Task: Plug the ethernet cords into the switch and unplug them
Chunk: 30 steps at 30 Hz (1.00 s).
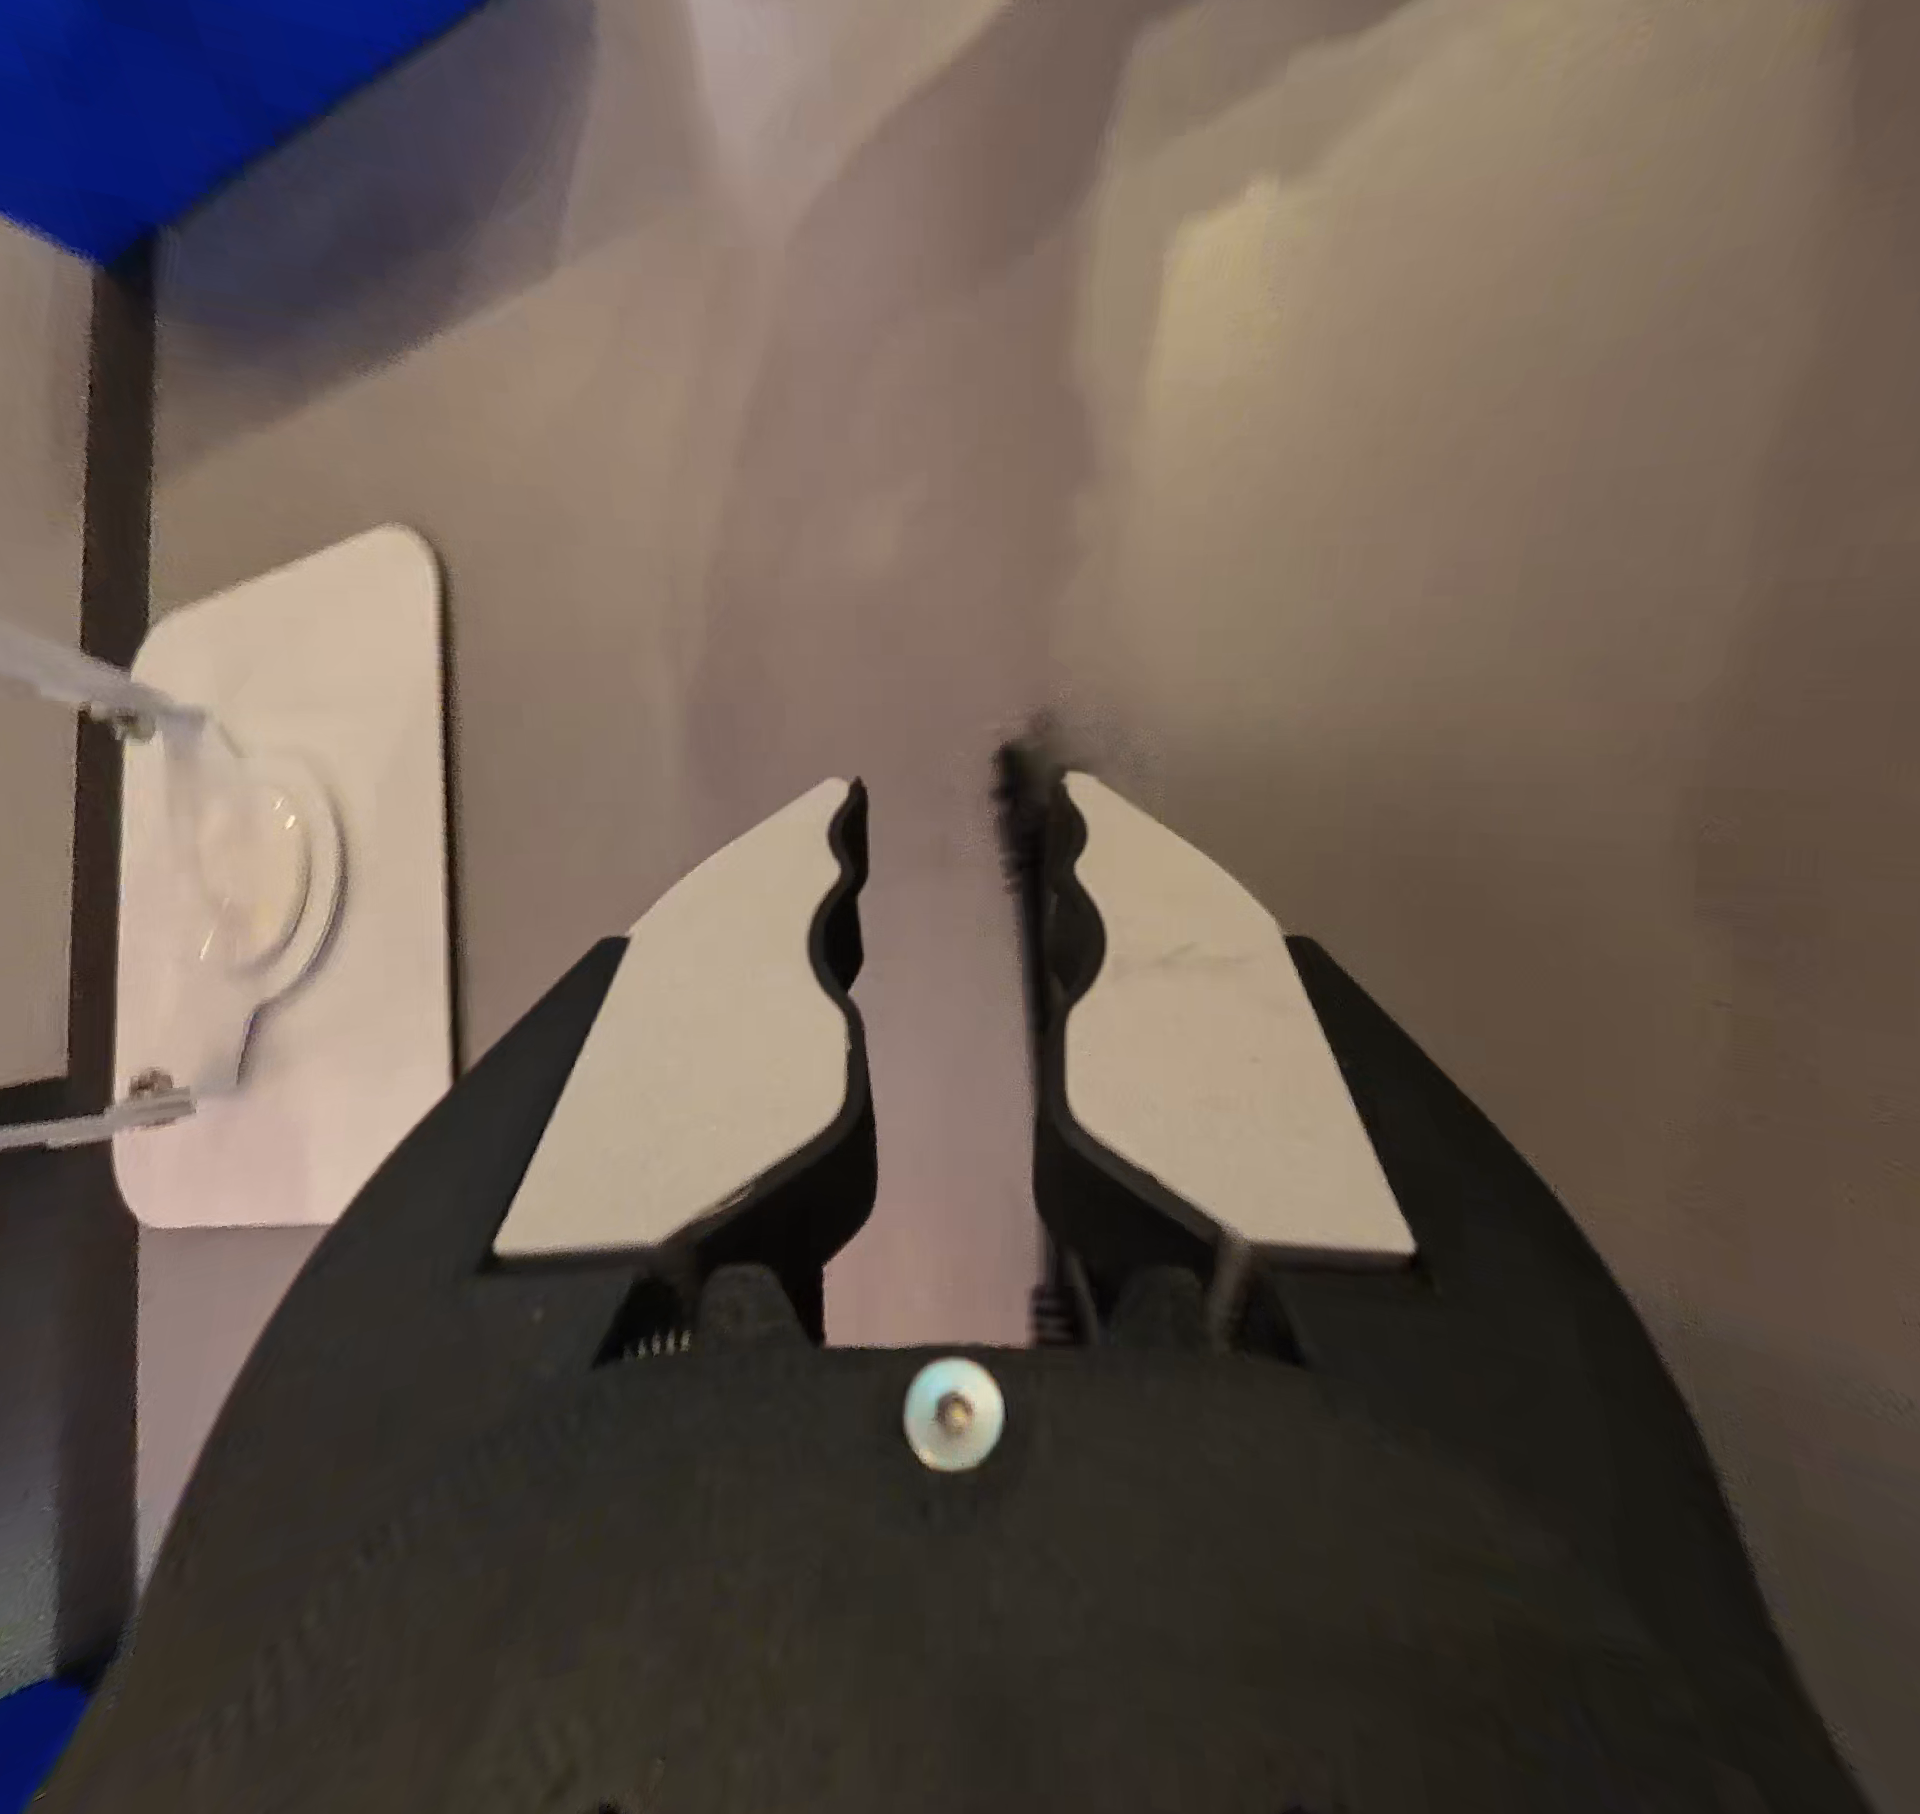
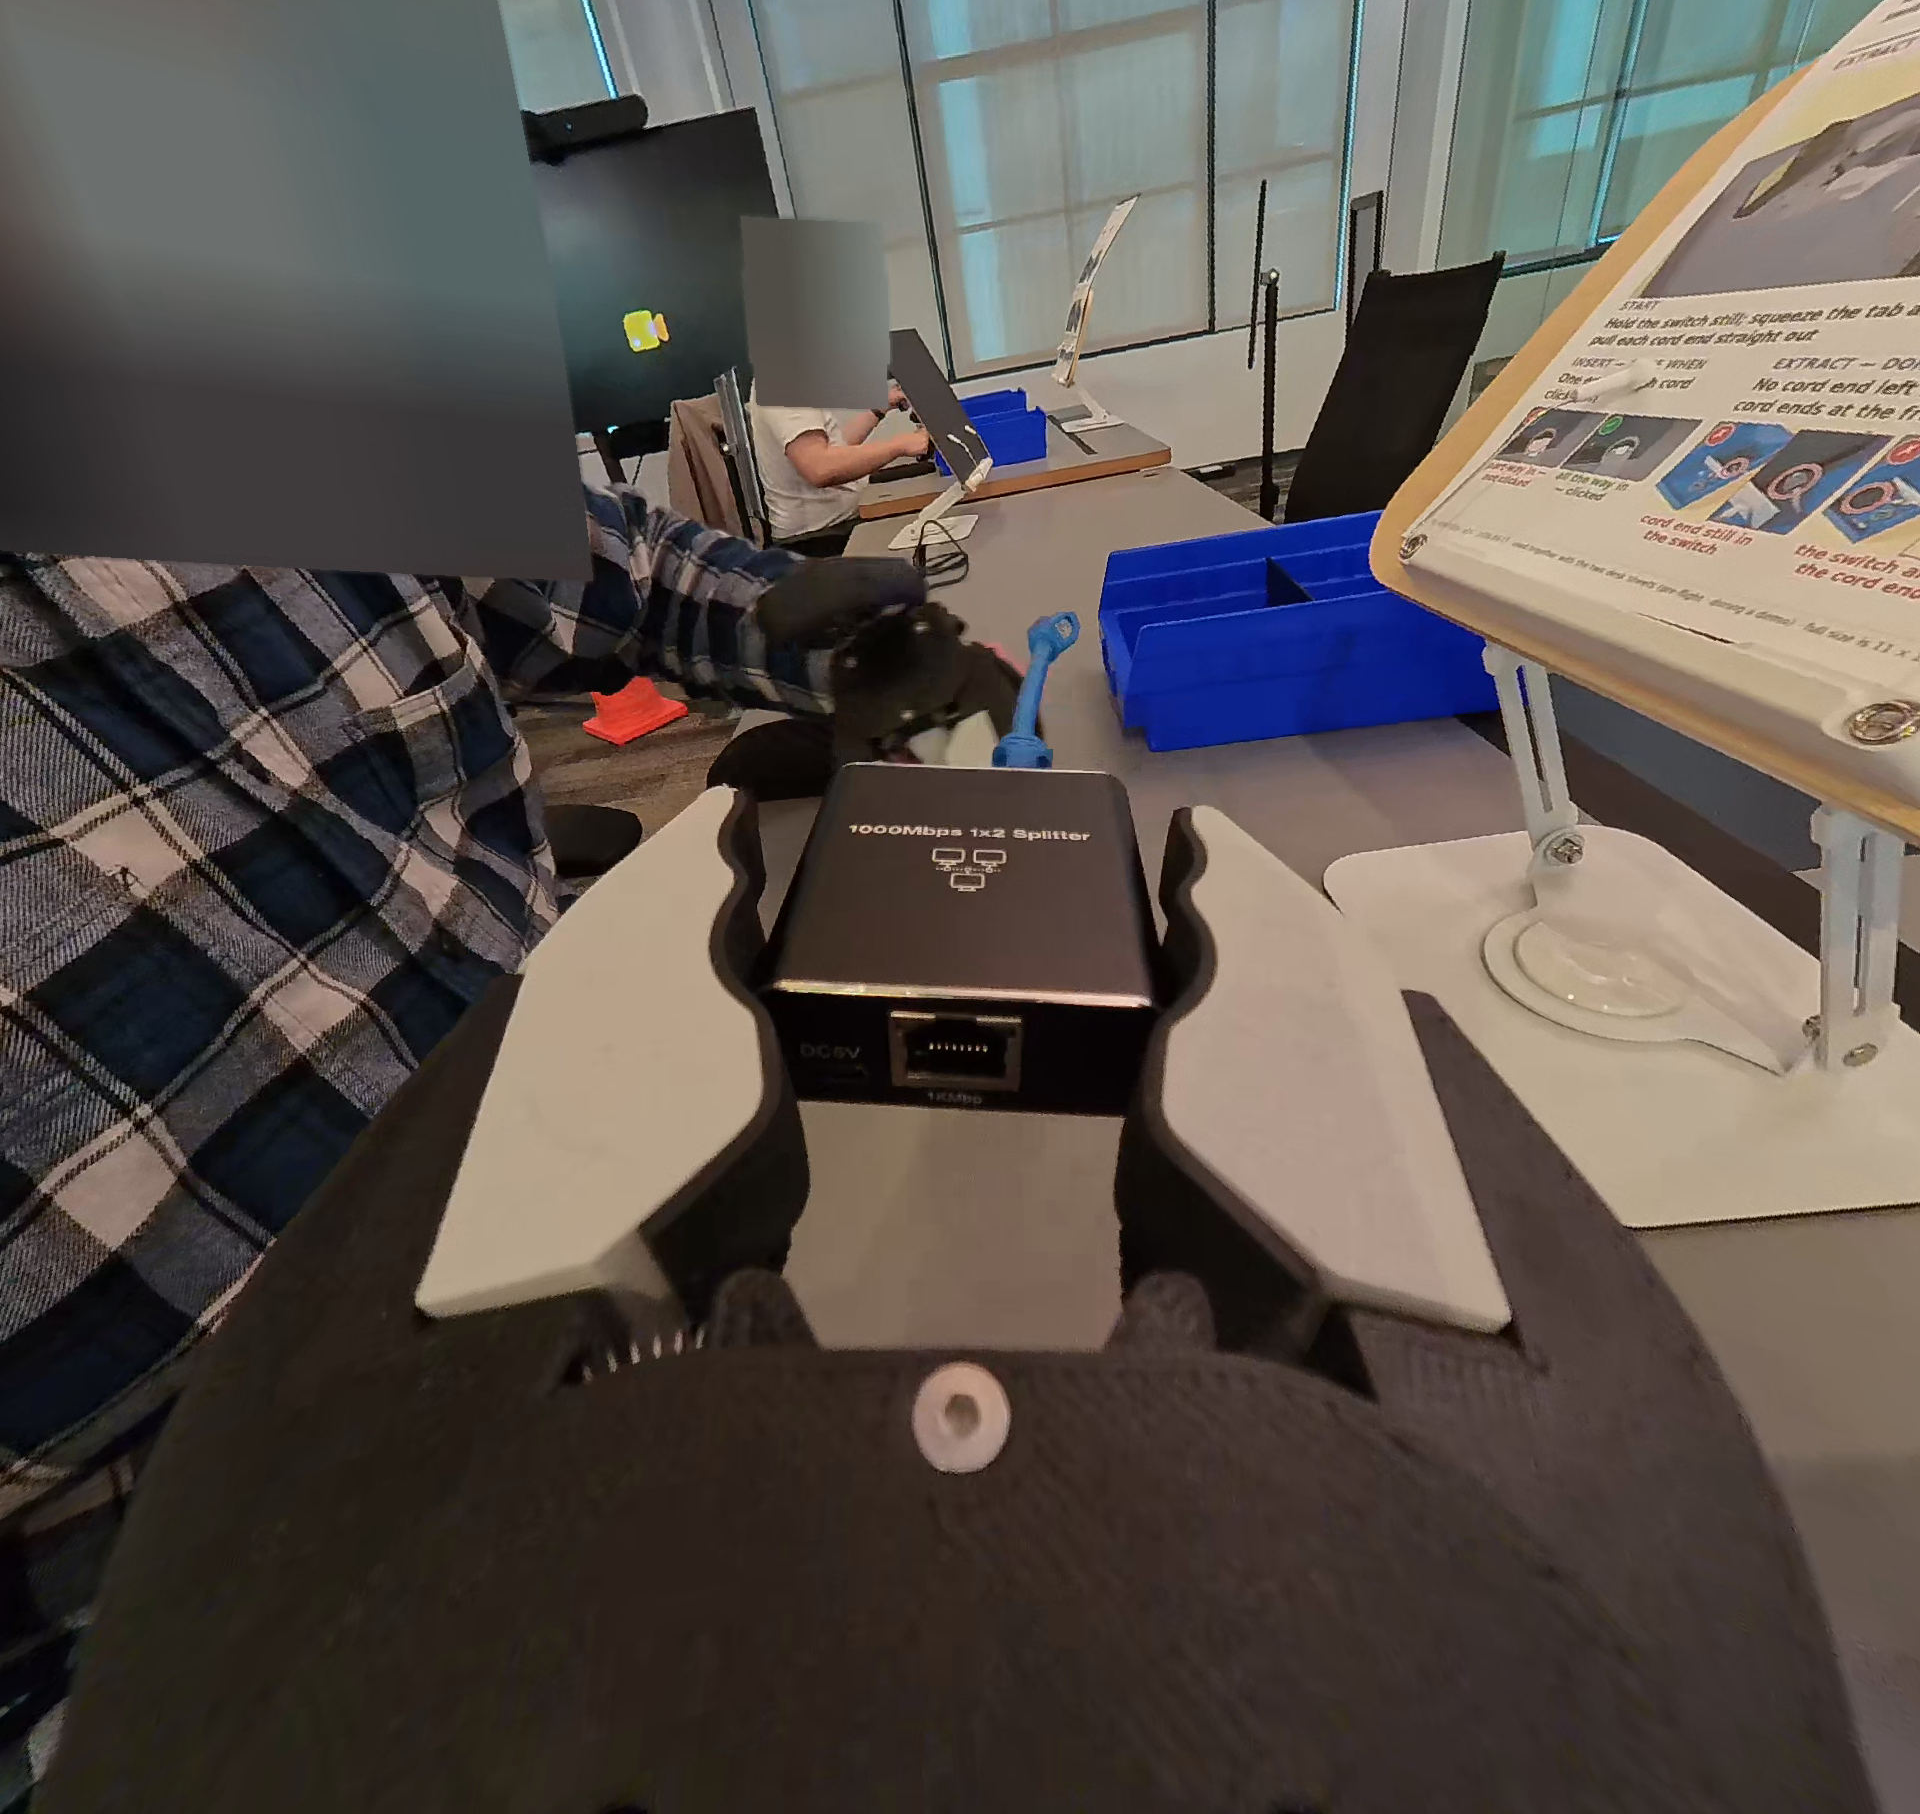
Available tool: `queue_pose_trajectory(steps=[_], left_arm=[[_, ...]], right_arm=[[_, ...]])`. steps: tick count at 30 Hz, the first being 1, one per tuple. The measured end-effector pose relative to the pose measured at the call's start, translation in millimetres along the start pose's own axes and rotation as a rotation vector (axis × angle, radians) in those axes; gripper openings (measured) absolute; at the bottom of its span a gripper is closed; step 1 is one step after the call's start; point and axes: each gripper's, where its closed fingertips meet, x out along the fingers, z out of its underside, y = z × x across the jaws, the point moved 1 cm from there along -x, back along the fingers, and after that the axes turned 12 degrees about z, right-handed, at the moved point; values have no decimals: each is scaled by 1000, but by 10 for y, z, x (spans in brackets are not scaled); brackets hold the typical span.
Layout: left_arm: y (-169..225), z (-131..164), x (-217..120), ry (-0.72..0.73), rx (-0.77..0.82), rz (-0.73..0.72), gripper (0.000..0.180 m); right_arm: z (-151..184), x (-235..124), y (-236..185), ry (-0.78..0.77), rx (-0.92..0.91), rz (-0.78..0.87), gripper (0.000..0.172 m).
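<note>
My right gripper (image 2: 961,819) is shut on the black switch (image 2: 966,891), with its pads pressed on both sides, and holds it above the grey table (image 2: 1299,798). The switch's near port (image 2: 956,1042) is empty. A short blue ethernet cord (image 2: 1039,694) stands at the switch's far edge, its free plug raised. My left gripper (image 2: 925,704) shows just behind the switch, beside that cord. In the blurred left wrist view the left gripper (image 1: 958,788) is open, with only grey table between its fingers.
A blue bin (image 2: 1299,642) stands at the back right of the table. An instruction board (image 2: 1662,393) on a white stand (image 2: 1455,1037) is at the right; the stand's base also shows in the left wrist view (image 1: 301,829). A person's plaid sleeve (image 2: 208,881) fills the left.
</note>
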Motion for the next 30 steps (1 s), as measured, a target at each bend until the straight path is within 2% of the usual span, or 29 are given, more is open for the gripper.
queue_pose_trajectory(steps=[1,5,7,10,15,21,30], left_arm=[[105,-22,42,-24,36,-20,30],[276,151,246,-150,99,-96,25],[280,145,291,-127,55,-88,26],[195,195,314,-166,41,-101,28],[206,201,348,-171,44,-68,21],[140,222,340,-164,0,-62,28],[209,190,342,-168,81,-53,27]], right_arm=[[3,4,1,0,2,-2,75],[24,40,-15,-3,6,-13,75],[24,57,-37,-7,2,-18,75],[-3,65,-70,-6,-7,-21,75],[-39,43,-82,0,-16,-19,75],[-33,29,-70,4,-10,-23,75],[-59,-20,-51,12,-12,-13,75]])
